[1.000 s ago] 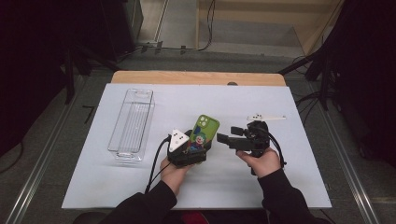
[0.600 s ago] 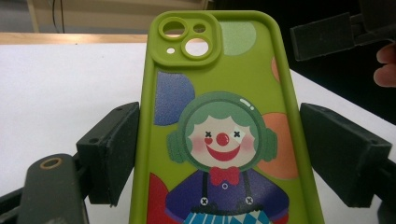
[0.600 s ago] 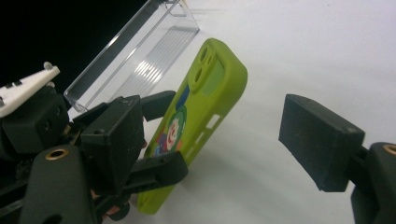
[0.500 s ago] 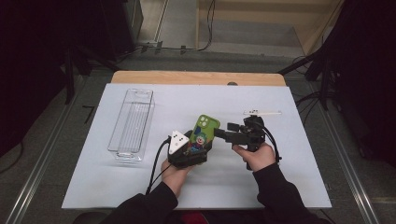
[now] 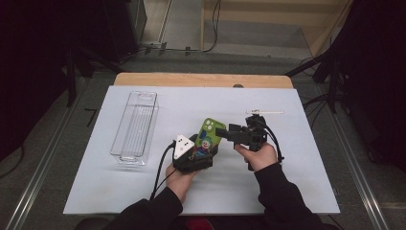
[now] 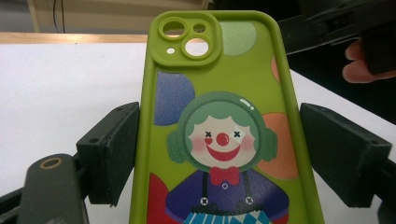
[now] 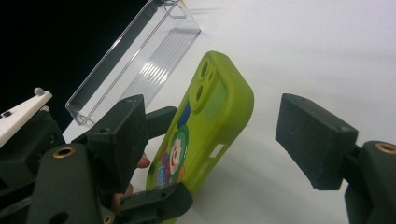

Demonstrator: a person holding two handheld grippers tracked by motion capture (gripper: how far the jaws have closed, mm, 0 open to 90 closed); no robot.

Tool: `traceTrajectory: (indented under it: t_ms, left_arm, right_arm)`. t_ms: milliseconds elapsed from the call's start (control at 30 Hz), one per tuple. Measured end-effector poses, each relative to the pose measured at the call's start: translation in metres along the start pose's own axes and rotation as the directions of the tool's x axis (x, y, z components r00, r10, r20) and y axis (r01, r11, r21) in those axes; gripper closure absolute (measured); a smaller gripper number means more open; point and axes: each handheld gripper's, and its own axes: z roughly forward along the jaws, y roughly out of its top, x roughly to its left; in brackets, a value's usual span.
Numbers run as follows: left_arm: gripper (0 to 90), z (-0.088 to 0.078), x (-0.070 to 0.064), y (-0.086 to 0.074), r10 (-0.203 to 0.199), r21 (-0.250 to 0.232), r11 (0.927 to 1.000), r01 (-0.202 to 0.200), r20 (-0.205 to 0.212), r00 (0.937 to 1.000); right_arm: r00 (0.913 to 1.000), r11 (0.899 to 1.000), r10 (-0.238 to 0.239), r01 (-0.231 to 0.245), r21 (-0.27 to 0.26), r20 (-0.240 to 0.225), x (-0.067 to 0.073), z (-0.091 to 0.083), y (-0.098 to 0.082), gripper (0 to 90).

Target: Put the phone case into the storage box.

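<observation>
Green phone case (image 6: 219,116) with clown print is held off the table between the left gripper (image 5: 203,154) jaws. Right gripper (image 5: 224,132), jaws wide apart and empty, is positioned beside its upper end.

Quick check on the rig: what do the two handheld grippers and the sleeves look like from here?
Both grippers are black. The left gripper has blocky matte jaws, a light three-cornered plate on top and a black cable trailing back. The right gripper has a looping black cable and brass-coloured inserts. Both sleeves are dark.
</observation>
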Motion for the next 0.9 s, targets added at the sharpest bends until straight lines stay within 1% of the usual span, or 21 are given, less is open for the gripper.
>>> traceTrajectory:
  t_ms: [67, 133, 167, 233, 300, 433, 467, 500, 533, 633, 700, 733, 767, 800, 867, 900]
  left_arm:
    - [16.5, 0.0, 0.0, 0.0, 0.002, 0.003, 1.0, -0.002, 0.0, 1.0]
    - [16.5, 0.0, -0.001, 0.0, 0.002, 0.003, 1.0, -0.002, 0.001, 1.0]
    - [16.5, 0.0, -0.001, 0.0, -0.001, 0.003, 1.0, 0.001, 0.005, 1.0]
    - [16.5, 0.0, -0.001, 0.0, -0.002, 0.003, 1.0, 0.002, 0.003, 1.0]
    - [16.5, 0.0, 0.0, 0.0, -0.005, 0.001, 1.0, 0.005, 0.006, 1.0]
    - [16.5, 0.0, 0.0, 0.0, -0.012, -0.003, 0.9999, 0.012, 0.008, 0.9999]
    - [16.5, 0.0, 0.0, 0.0, -0.015, -0.002, 0.9999, 0.015, 0.012, 0.9998]
    - [16.5, 0.0, 0.0, 0.0, -0.017, -0.003, 0.9999, 0.017, 0.014, 0.9998]
    - [16.5, 0.0, 0.0, 0.0, -0.018, -0.001, 0.9998, 0.018, 0.015, 0.9997]
    - [16.5, 0.0, 0.0, 0.0, -0.021, -0.002, 0.9998, 0.021, 0.017, 0.9996]
    - [16.5, 0.0, 0.0, 0.0, -0.021, -0.002, 0.9998, 0.021, 0.019, 0.9996]
    - [16.5, 0.0, -0.001, 0.0, -0.022, -0.001, 0.9998, 0.022, 0.02, 0.9996]
    - [16.4, 0.0, -0.001, 0.0, -0.023, -0.001, 0.9997, 0.023, 0.021, 0.9995]
    - [16.4, 0.0, -0.001, 0.0, -0.025, -0.001, 0.9997, 0.025, 0.025, 0.9994]
    - [16.4, 0.0, -0.001, 0.0, -0.025, -0.004, 0.9997, 0.025, 0.026, 0.9993]
    - [16.4, 0.0, -0.001, 0.0, -0.024, -0.007, 0.9997, 0.025, 0.028, 0.9993]
  right_arm:
    - [1.0, 1.0, 0.001, -0.001, 0.001, -0.001, 0.0, 0.001, 0.0, 23.6]
    - [0.9999, 1.0, -0.012, 0.012, -0.002, 0.011, 0.0, 0.005, 0.001, 23.6]
    - [0.9999, 1.0, -0.008, 0.008, 0.004, 0.011, 0.0, 0.008, 0.001, 23.8]
    - [1.0, 1.0, -0.002, 0.002, 0.005, 0.01, -0.001, 0.009, 0.001, 24.3]
    - [0.9999, 1.0, 0.008, -0.008, 0.01, 0.007, -0.002, 0.012, 0.001, 26.1]
    - [0.9985, 0.998, 0.053, -0.053, 0.018, -0.012, -0.003, 0.015, 0.002, 30.4]
    - [0.9973, 0.997, 0.07, -0.069, 0.019, -0.023, -0.005, 0.016, 0.003, 34.6]
    - [0.9973, 0.997, 0.07, -0.069, 0.019, -0.023, -0.005, 0.016, 0.003, 34.6]
    - [0.9969, 0.997, 0.075, -0.074, 0.022, -0.024, -0.005, 0.017, 0.003, 37.5]
    - [0.9918, 0.992, 0.121, -0.119, 0.043, -0.042, -0.008, 0.02, 0.003, 44.2]
    - [0.9895, 0.99, 0.137, -0.135, 0.042, -0.047, -0.009, 0.021, 0.003, 48.8]
    - [0.9879, 0.988, 0.148, -0.146, 0.043, -0.047, -0.01, 0.021, 0.003, 52.3]
    - [0.9853, 0.986, 0.161, -0.159, 0.039, -0.056, -0.011, 0.02, 0.003, 58.6]
    - [0.9844, 0.986, 0.165, -0.163, 0.037, -0.06, -0.011, 0.019, 0.004, 61.3]
    - [0.9845, 0.986, 0.165, -0.164, 0.033, -0.059, -0.011, 0.018, 0.004, 69.9]
    - [0.9845, 0.986, 0.165, -0.164, 0.033, -0.059, -0.011, 0.018, 0.004, 69.9]
